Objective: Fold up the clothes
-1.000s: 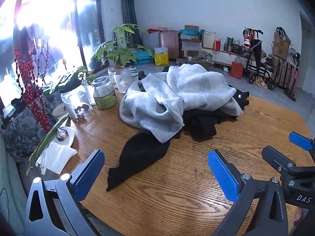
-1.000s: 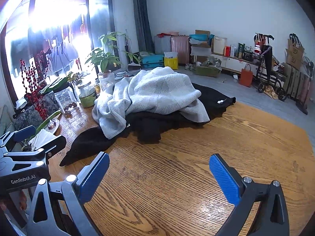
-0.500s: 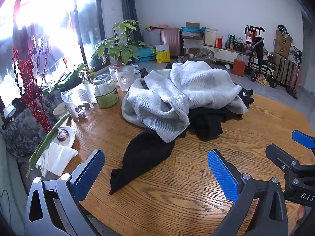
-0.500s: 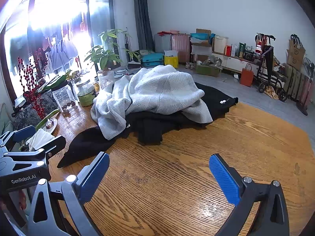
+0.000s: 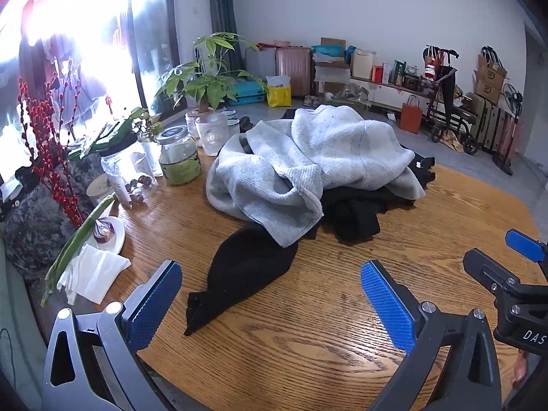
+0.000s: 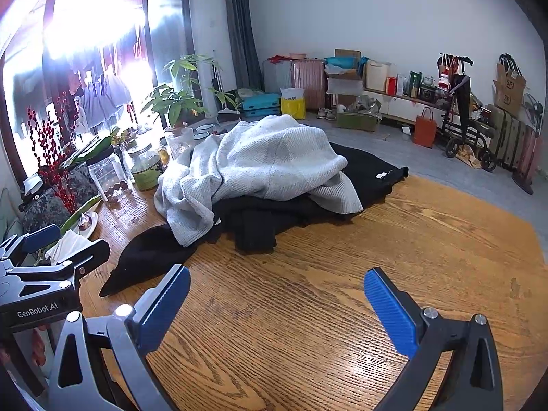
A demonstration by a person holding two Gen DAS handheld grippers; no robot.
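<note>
- Left tool (image 5: 270, 301): fingers spread wide, nothing between the blue pads (image 5: 387, 308); it hangs above the near part of the wooden worktop (image 5: 308, 352), apart from the clothes.
- Right tool (image 6: 277, 304): fingers likewise spread wide and empty, above bare worktop, short of the pile.
- Grey knit sweater (image 5: 308, 161): crumpled, lying on top of the pile at the middle of the worktop.
- Black garment (image 5: 250, 267): under the sweater; one long part trails out toward the near edge, its end just beyond the left tool's left pad.
- Left side of the worktop: glass jars (image 5: 178, 161), a small dish with a cut red onion (image 5: 104, 229), a white tissue (image 5: 92, 274), red berry branches (image 5: 48, 144), a potted plant (image 5: 205, 78).
</note>
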